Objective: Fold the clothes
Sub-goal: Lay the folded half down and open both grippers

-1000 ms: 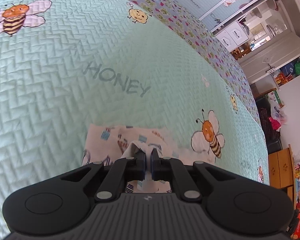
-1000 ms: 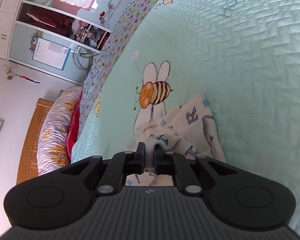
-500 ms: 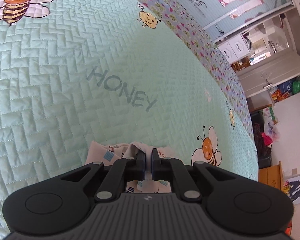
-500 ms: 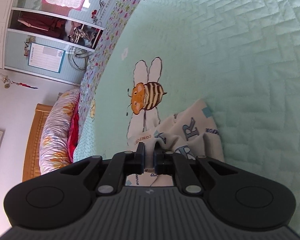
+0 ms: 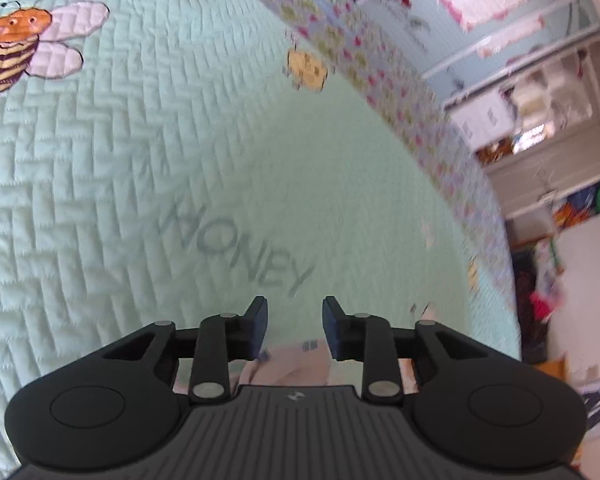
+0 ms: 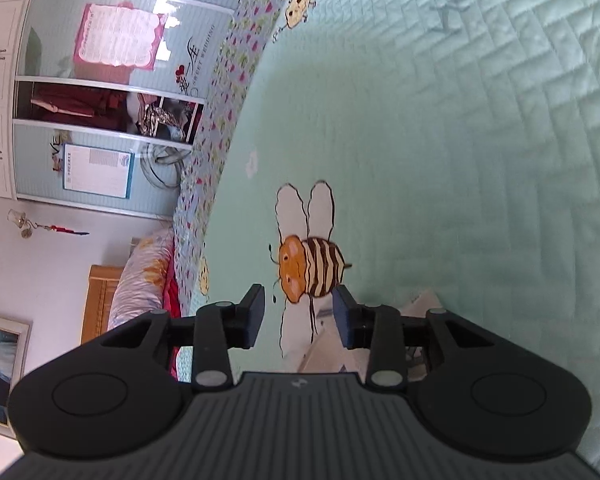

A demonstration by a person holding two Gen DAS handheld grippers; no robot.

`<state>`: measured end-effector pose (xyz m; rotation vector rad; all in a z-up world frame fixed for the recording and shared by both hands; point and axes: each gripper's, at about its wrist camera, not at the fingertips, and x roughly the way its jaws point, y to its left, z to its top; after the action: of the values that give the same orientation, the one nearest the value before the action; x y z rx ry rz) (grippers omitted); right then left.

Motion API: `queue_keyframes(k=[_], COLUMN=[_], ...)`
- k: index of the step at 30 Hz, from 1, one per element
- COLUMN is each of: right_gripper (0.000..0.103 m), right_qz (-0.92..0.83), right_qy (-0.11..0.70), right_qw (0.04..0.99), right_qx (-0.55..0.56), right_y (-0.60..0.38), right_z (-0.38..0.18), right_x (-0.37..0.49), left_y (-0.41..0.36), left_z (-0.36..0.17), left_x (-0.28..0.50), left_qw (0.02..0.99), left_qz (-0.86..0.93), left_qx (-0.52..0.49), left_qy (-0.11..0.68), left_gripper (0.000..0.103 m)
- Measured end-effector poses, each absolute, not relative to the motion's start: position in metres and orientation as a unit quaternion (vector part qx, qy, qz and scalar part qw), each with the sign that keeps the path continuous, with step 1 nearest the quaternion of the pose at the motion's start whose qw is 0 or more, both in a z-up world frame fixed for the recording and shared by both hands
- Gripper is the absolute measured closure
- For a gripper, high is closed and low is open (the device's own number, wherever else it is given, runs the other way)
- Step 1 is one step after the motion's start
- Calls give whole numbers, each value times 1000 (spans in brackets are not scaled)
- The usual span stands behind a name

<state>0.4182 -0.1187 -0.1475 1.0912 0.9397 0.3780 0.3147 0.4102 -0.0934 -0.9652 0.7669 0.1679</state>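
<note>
Nearest in the left wrist view, the left gripper (image 5: 294, 322) is seen with its jaws apart and opening, nothing pressed between the pads. Just below and behind the fingertips, a strip of the printed garment (image 5: 296, 364) is seen lying on the quilt, pale with small blue marks; most of it is hidden under the gripper body, so its long axis cannot be told from this view. It lies toward the camera from the jaws, not ahead of them.

In the right wrist view, the right gripper (image 6: 298, 318) is likewise seen with its jaws parted and opening, and no cloth is caught between them. The garment (image 6: 332, 354) shows below the right-hand finger and beside it, a pale folded edge resting on the mint quilted bedspread (image 6: 480, 160); it lies low and to the right of the gap between the fingers.

Both grippers are judged about equally near the cloth, each above one end of it. Any further grasp would be judged to call for a reach back and down.

Farther off, a printed bee (image 6: 310, 268) is seen just beyond the right fingertips, the word "HONEY" (image 5: 236, 252) beyond the left ones, and wardrobe doors (image 6: 100, 92) past the bed's edge.
</note>
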Motion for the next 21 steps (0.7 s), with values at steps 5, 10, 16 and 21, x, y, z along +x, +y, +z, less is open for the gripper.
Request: queue_keyframes(k=[5, 10, 16, 21], right_gripper=[63, 63, 63, 63], right_qz=[236, 315, 363, 337], right_qy=[417, 437, 497, 469], right_qw=[785, 789, 749, 781], right_qx=[392, 294, 245, 239], right_y=[-97, -49, 35, 69], right_z=[-124, -121, -144, -138], right_x=[380, 340, 344, 394], left_y=[390, 352, 329, 329], left_z=[-89, -106, -128, -142], left_x=[271, 200, 155, 149], left_qw=[835, 853, 853, 849], left_qz=[62, 58, 41, 35], left_qx=[-417, -370, -352, -355], left_qy=[354, 364, 382, 390], left_gripper=[70, 70, 70, 70])
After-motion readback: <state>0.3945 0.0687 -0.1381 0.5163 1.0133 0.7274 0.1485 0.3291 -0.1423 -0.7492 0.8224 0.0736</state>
